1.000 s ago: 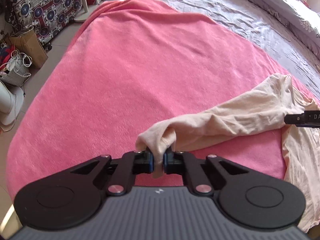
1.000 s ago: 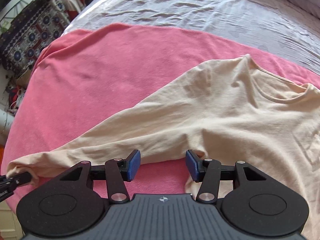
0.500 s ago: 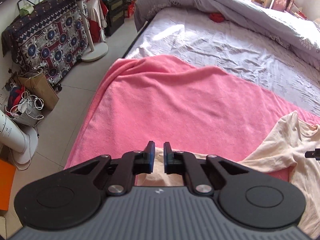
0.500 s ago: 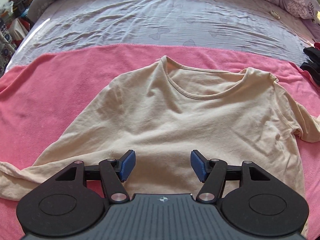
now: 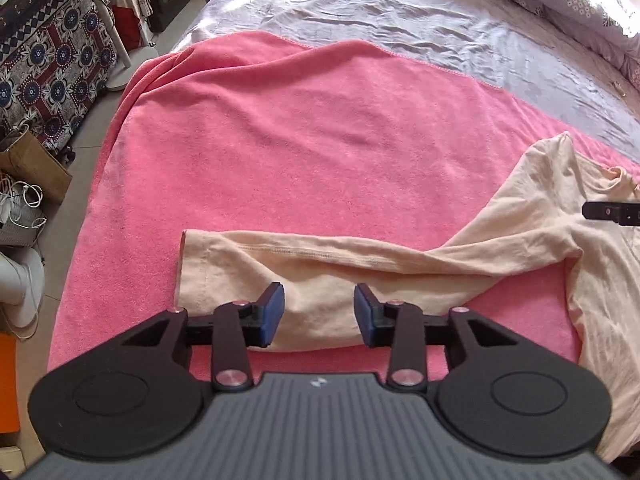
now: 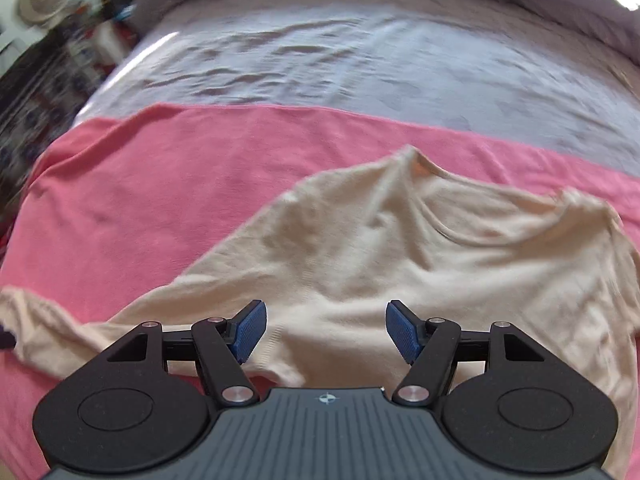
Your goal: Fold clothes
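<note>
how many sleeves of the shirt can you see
2. The long left sleeve lies flat across the pink towel, its cuff beyond the open left gripper. The right sleeve barely shows at the right wrist view's edge, mostly cut off.

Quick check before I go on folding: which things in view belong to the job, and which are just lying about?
Job:
- beige long-sleeved shirt
- its spread sleeve
- pink blanket beneath it
- left gripper, open
- right gripper, open

Lying about:
- grey bedsheet
- patterned cloth
- paper bag

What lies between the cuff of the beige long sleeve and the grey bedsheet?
Only bare pink towel blanket lies between the cuff and grey bedsheet, clearest in the left wrist view.
</note>
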{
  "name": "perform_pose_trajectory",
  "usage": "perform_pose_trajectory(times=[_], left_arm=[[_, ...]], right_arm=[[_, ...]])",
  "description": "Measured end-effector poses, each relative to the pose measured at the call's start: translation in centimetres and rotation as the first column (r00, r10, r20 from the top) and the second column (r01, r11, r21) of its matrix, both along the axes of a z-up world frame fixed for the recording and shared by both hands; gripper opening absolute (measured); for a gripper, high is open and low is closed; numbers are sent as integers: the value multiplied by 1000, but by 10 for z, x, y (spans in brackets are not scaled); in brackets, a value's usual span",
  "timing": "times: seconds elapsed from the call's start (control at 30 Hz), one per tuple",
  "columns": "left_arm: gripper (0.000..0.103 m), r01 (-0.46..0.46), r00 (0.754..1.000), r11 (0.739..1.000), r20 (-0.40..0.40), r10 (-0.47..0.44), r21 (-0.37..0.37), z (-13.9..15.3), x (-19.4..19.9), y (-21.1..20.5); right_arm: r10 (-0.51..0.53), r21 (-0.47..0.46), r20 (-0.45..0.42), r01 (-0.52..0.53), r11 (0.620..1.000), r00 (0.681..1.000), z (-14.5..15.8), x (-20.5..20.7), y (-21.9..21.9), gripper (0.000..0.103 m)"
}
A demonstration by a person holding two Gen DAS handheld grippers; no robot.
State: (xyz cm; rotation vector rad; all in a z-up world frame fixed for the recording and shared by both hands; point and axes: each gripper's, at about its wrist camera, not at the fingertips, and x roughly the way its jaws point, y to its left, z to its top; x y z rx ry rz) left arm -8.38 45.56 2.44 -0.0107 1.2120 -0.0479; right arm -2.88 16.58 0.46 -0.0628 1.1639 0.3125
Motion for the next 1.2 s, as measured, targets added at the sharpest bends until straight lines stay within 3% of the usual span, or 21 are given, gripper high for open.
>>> perform_pose_trajectory(times=[0.07, 0.17, 0.3, 0.37, 0.47, 0.53, 0.67, 0.8, 0.87, 1.07, 1.13, 1.2], left_arm=[[45, -15, 1000, 1000, -23, 15, 0, -6, -4, 5], [45, -41, 997, 999, -67, 41, 2, -18, -13, 12], [45, -62, 993, 998, -105, 60, -10, -32, -23, 18], [45, -71, 991, 997, -113, 68, -18, -39, -23, 22], [45, -81, 991, 996, -111, 76, -34, -45, -18, 30], [45, -81, 992, 995, -102, 75, -51, -46, -12, 36], [45, -59, 994, 995, -92, 52, -80, -47, 2, 44], [45, -20, 998, 994, -67, 13, -109, -47, 25, 42], [45, 3, 999, 992, -48, -9, -123, -46, 41, 39], [45, 20, 996, 991, 84, -9, -132, -13, 92, 50], [45, 14, 994, 994, 109, -2, -110, -4, 97, 64], [50, 1, 994, 997, 105, 7, -73, -4, 97, 77]], right_arm=[[178, 22, 28, -179, 984, 984, 6, 4, 28, 66], [379, 86, 39, -381, 921, 925, 7, 14, 80, 62], [564, 164, 6, -557, 814, 826, -4, 26, 163, 61], [603, 178, -43, -588, 789, 797, -18, 27, 193, 58], [625, 173, -99, -605, 777, 774, -34, 25, 220, 7], [623, 157, -110, -605, 780, 774, -37, 22, 226, 8], [525, 141, -50, -514, 846, 850, -14, 30, 211, 6], [355, 197, 20, -352, 915, 935, 28, 48, 180, 6], [283, 240, 42, -285, 928, 958, 51, 57, 165, 6], [179, 330, 97, -201, 922, 979, 106, 65, 136, 6], [201, 333, 76, -214, 918, 977, 97, 55, 145, 6], [227, 336, 20, -220, 916, 974, 70, 31, 161, 6]])
